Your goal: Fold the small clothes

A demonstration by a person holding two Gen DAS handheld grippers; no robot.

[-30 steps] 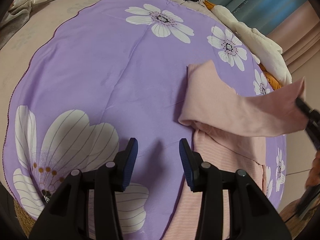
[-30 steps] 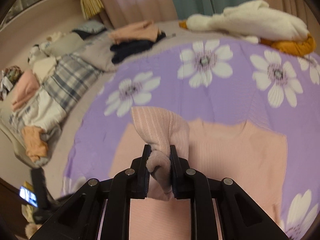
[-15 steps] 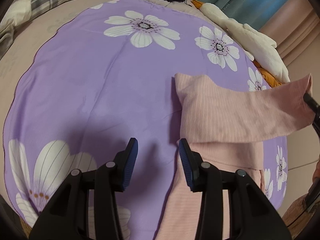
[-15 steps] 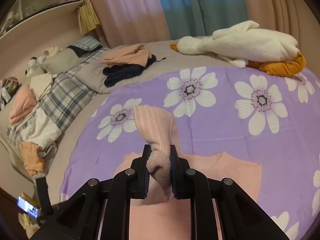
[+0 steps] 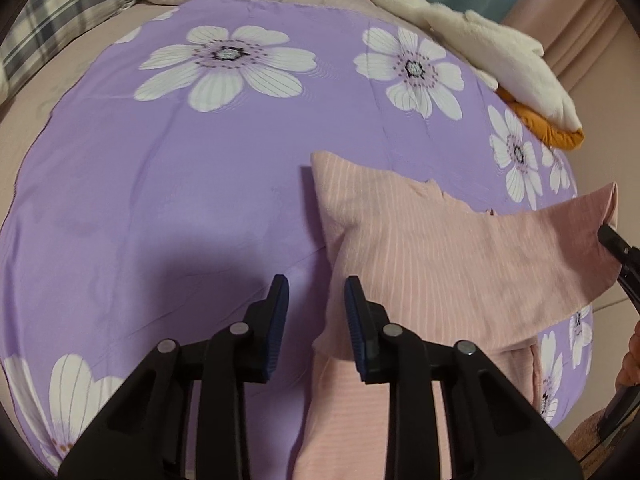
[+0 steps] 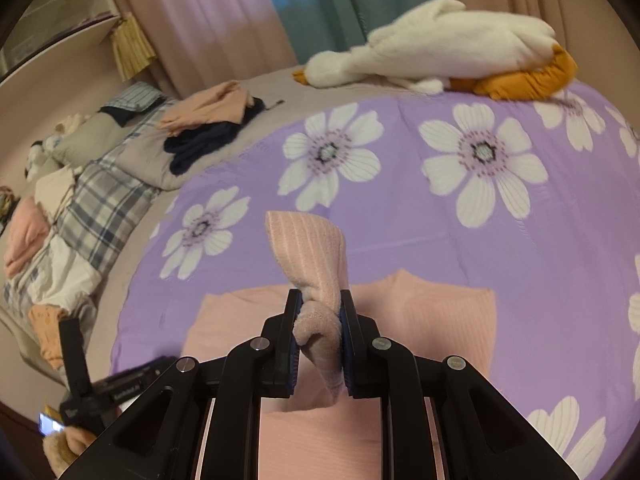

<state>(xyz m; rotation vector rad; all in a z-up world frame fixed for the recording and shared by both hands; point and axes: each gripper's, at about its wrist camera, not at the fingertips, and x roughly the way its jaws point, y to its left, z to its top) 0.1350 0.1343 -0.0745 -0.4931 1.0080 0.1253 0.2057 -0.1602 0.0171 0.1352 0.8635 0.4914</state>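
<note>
A pink ribbed garment [image 5: 432,248] lies on the purple flowered sheet [image 5: 180,168]. One part of it is lifted and stretched to the right. My right gripper [image 6: 319,312] is shut on that lifted part [image 6: 310,256]; its tip shows at the right edge of the left wrist view [image 5: 618,240]. The rest of the garment lies flat below it [image 6: 432,312]. My left gripper [image 5: 316,312] is open and empty, low over the sheet at the garment's left edge. Its right finger [image 5: 356,316] is over the pink cloth.
A white and orange plush goose [image 6: 440,48] lies at the far edge of the sheet. Folded pink and dark clothes [image 6: 208,120] sit on a plaid blanket [image 6: 104,204] at the left. Curtains [image 6: 240,8] hang behind. The left gripper's body [image 6: 104,392] shows lower left.
The right gripper has lifted the held part higher and pulled it further over the garment. The left gripper has moved forward along the garment's left edge, still open.
</note>
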